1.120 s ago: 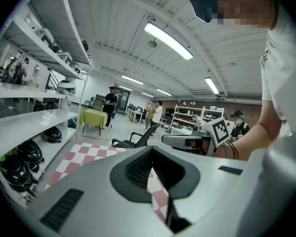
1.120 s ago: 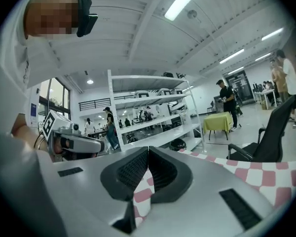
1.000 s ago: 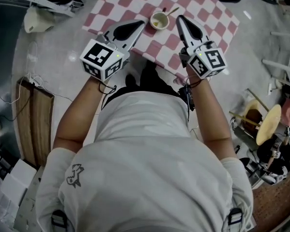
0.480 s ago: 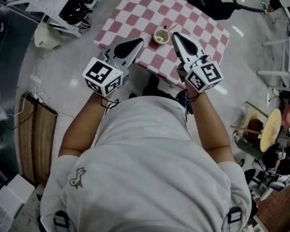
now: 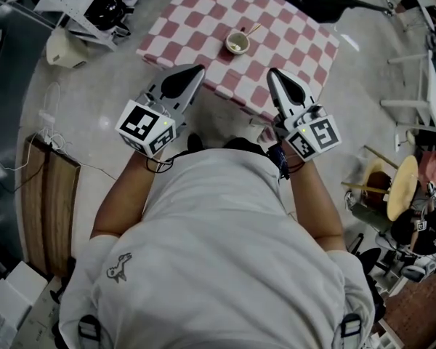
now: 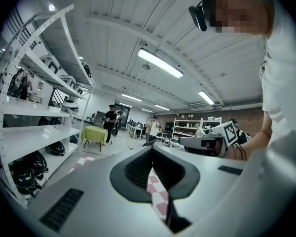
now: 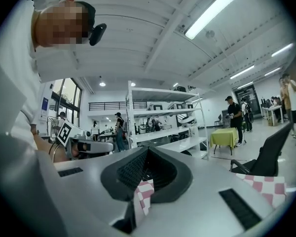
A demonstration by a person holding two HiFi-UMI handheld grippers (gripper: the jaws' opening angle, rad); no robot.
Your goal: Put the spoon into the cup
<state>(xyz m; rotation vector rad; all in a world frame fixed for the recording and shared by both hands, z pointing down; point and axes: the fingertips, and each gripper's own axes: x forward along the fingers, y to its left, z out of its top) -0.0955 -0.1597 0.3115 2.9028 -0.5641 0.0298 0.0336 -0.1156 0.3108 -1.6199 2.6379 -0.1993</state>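
Hovering at the near edge of the desk (image 5: 294, 27), the left claw (image 5: 197, 72) and the right claw (image 5: 275, 75) are both clenched with nothing between them. In each gripper view the jaw tips meet, and only a sliver of the checked cloth shows through the slit below.

The cup (image 5: 237, 43) stands further in on the desk, well apart from both claws. The spoon (image 5: 251, 30) seems to sit in it already, bowl down, with the handle leaning out over the far right rim. The task looks as good as done.

The main risk is that handle. It overhangs a small cup that is probably light, so its weight could tip the cup or slide the spoon back out. A closed claw brought back in carelessly could also catch the handle and knock both over. The loose cloth is another hazard, since dragging it at the near edge would shift the cup.
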